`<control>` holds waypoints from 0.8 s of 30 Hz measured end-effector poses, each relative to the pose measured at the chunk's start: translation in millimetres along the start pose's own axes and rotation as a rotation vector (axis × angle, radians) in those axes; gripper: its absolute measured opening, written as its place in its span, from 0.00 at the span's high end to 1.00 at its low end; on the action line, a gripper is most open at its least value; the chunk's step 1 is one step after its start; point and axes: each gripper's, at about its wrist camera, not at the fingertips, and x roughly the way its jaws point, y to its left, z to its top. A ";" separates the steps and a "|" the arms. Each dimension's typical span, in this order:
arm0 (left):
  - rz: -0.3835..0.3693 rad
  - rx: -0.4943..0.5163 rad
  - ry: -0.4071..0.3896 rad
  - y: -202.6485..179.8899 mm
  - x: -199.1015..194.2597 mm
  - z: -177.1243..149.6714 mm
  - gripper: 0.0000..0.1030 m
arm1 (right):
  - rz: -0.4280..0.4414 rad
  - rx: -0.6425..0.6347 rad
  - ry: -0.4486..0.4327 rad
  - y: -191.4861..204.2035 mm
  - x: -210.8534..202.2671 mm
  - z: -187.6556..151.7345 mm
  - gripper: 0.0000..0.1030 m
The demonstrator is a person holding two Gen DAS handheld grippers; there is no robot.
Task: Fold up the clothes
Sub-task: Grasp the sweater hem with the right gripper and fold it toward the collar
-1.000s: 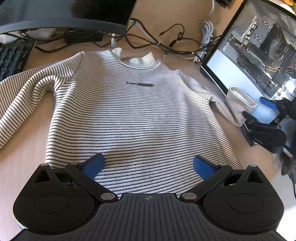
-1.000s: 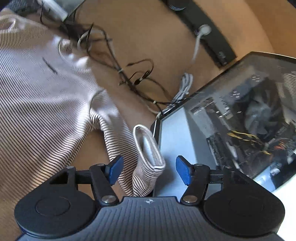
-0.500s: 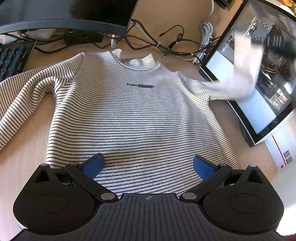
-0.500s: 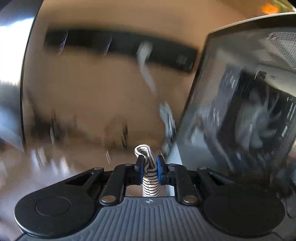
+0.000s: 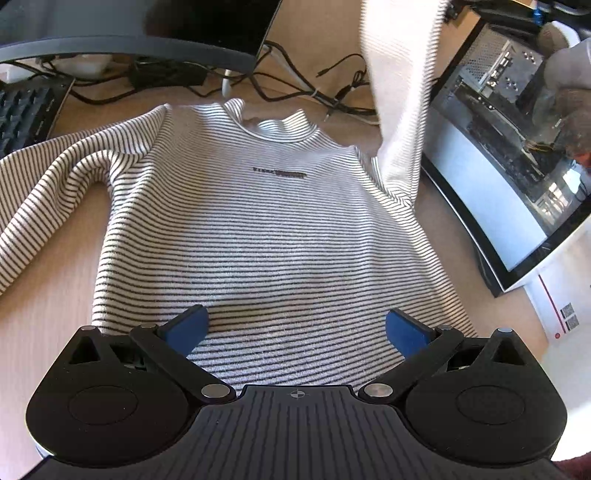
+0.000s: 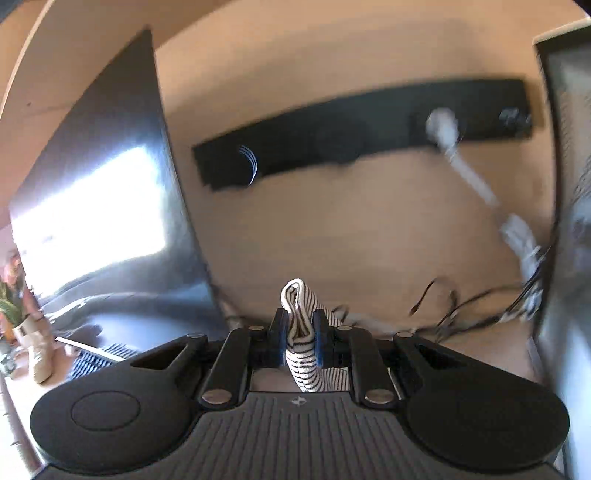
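Observation:
A white sweater with thin black stripes (image 5: 266, 229) lies flat, front up, on a light wooden desk (image 5: 48, 325). Its left sleeve (image 5: 48, 192) stretches out to the left. Its right sleeve (image 5: 402, 85) is lifted high and rises past the top of the left wrist view. My left gripper (image 5: 295, 328) hangs open over the sweater's hem, nothing between its blue pads. My right gripper (image 6: 300, 338) is shut on the striped cuff (image 6: 301, 332), which sticks up between its pads. In the right wrist view the body of the sweater is hidden.
A glass-sided computer case (image 5: 517, 177) stands close to the sweater's right side. A dark monitor (image 5: 129, 29) and tangled cables (image 5: 314, 92) sit behind the collar, and a black keyboard (image 5: 22, 114) lies at far left. A black power strip (image 6: 362, 133) hangs on the wall.
My right gripper closed on the cuff beside the computer case and lifted it, so the right sleeve now hangs upright above the desk. My left gripper has stayed in place.

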 end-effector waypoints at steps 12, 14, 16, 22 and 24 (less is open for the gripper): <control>-0.003 0.021 -0.011 -0.1 -0.4 -3.0 0.00 | 0.085 -0.027 0.088 15.6 32.3 -27.7 0.74; -0.001 0.017 -0.012 -0.6 -0.2 -3.0 0.00 | 0.077 -0.018 0.086 10.3 29.2 -29.7 0.72; 0.003 0.014 -0.012 -1.3 0.2 -3.0 0.00 | 0.069 -0.009 0.083 5.1 26.2 -31.8 0.71; 0.022 0.028 -0.002 -5.8 2.4 -1.8 0.00 | 0.045 0.017 0.076 -10.5 17.0 -37.8 0.58; 0.028 0.034 0.002 -7.1 3.4 -1.1 0.00 | 0.034 0.028 0.076 -16.9 13.7 -41.4 0.55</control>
